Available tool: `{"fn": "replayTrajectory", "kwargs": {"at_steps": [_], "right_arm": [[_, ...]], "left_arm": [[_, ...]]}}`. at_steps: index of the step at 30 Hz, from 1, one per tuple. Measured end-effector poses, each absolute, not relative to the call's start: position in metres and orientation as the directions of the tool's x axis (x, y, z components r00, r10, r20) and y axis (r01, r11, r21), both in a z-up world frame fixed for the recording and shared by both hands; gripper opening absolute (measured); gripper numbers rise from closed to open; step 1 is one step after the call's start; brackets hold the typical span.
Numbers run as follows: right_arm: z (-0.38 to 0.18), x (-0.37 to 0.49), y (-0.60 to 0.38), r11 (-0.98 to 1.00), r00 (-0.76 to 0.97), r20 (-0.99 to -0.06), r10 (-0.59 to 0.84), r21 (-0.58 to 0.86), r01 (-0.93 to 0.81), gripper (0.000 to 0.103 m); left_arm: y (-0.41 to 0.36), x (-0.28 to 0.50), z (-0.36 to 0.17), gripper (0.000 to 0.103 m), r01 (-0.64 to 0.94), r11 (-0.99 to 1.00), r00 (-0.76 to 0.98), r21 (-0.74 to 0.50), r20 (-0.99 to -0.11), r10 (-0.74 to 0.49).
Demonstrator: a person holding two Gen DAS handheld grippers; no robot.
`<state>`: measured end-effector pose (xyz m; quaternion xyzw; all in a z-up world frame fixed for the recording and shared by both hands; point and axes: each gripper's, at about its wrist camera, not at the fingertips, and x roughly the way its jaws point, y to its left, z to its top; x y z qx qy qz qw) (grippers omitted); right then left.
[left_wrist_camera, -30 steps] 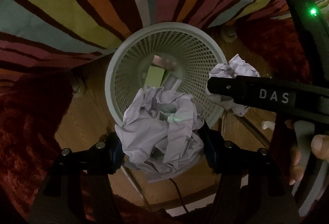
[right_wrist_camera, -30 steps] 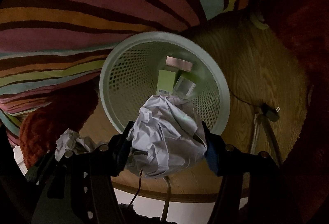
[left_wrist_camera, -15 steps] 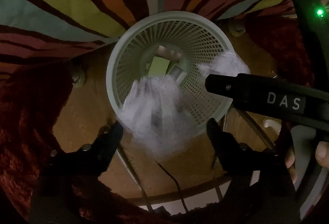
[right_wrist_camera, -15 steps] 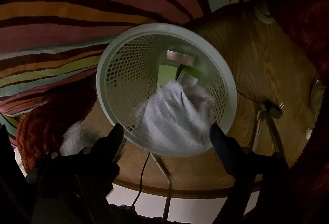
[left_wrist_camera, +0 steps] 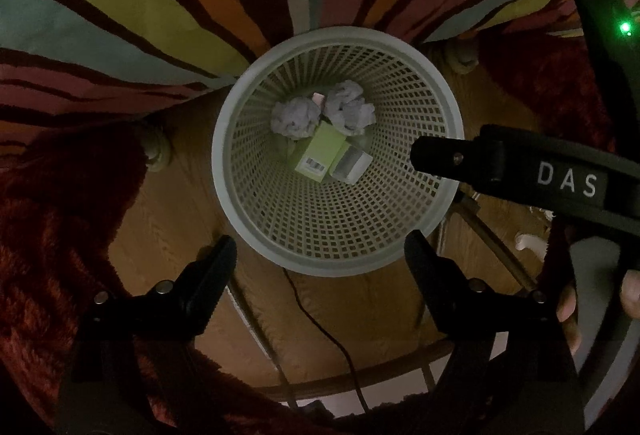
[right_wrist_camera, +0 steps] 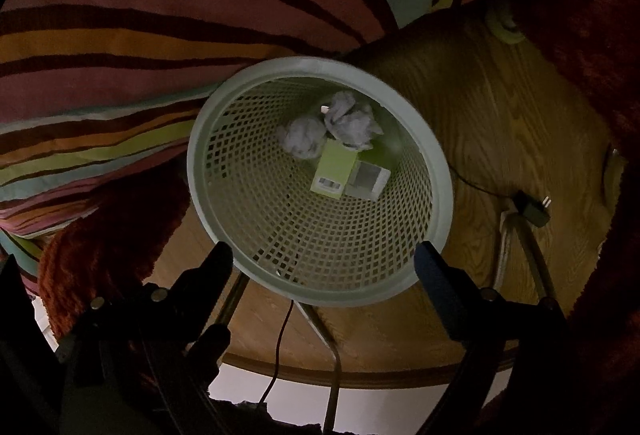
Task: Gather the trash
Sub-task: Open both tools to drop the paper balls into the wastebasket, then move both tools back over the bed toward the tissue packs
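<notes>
Two handheld grippers hang over a pale green perforated plastic wastebasket (left_wrist_camera: pixel 336 259), both empty. Nearest the lens, the left gripper (left_wrist_camera: pixel 320 255) stands with its black jaws spread wide, having just been opening, and nothing lies between them. The right gripper (right_wrist_camera: pixel 324 263) shows the same in its own view: jaws just parted, blue-padded fingertips (right_wrist_camera: pixel 434 275) flanking the basket's near rim without touching it.

Below them a thin dark power cord (left_wrist_camera: pixel 320 323) trails across the wood-grain floor (left_wrist_camera: pixel 168 219), past slim metal legs (right_wrist_camera: pixel 332 355) whose owner cannot be made out. A dark plug adapter (right_wrist_camera: pixel 532 211) lies on the floor to the right of the basket.

Down inside the basket the trash sits at the bottom: two crumpled balls of white paper (left_wrist_camera: pixel 298 117) side by side, touching a lime-green cardboard box (left_wrist_camera: pixel 320 155) with a barcode and a small pale box (left_wrist_camera: pixel 352 165) beside it.

Beyond, a multicoloured striped rug (left_wrist_camera: pixel 160 15) and a dark red shaggy rug (left_wrist_camera: pixel 52 235) edge the floor.

The drop appears complete. The likely hazards now come with pulling back: the right gripper, which reaches over the rim in the left camera's view, could clip the light basket and tip it, or a low sweep could snag the cord. Dim light would make any remaining scraps easy to miss.
</notes>
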<state>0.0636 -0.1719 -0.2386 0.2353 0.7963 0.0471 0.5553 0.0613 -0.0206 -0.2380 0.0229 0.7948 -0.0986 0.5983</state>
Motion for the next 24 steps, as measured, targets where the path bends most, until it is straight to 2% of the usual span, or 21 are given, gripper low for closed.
{"fn": "replayTrajectory", "kwargs": {"at_steps": [8,15,20,24], "right_arm": [[-0.211,0.061,-0.169,0.883,-0.207,-0.873,0.442,0.384,0.27,0.088],[-0.162,0.062,-0.172,0.878,-0.094,-0.881,0.465,0.444,0.18,0.088],[-0.108,0.066,-0.175,0.876,0.043,-0.877,0.479,0.481,0.044,0.088],[-0.062,0.073,-0.186,0.883,0.232,-0.856,0.462,0.469,-0.026,0.088]], "left_arm": [[-0.013,0.061,-0.222,0.084,0.135,0.981,-0.22,-0.139,-0.97,-0.107],[-0.011,0.059,-0.187,0.084,0.154,0.978,-0.082,-0.14,-0.988,-0.128],[-0.006,0.06,-0.151,0.084,0.167,0.973,0.065,-0.157,-0.983,-0.169],[0.001,0.063,-0.119,0.084,0.165,0.972,0.204,-0.166,-0.959,-0.198]]}}
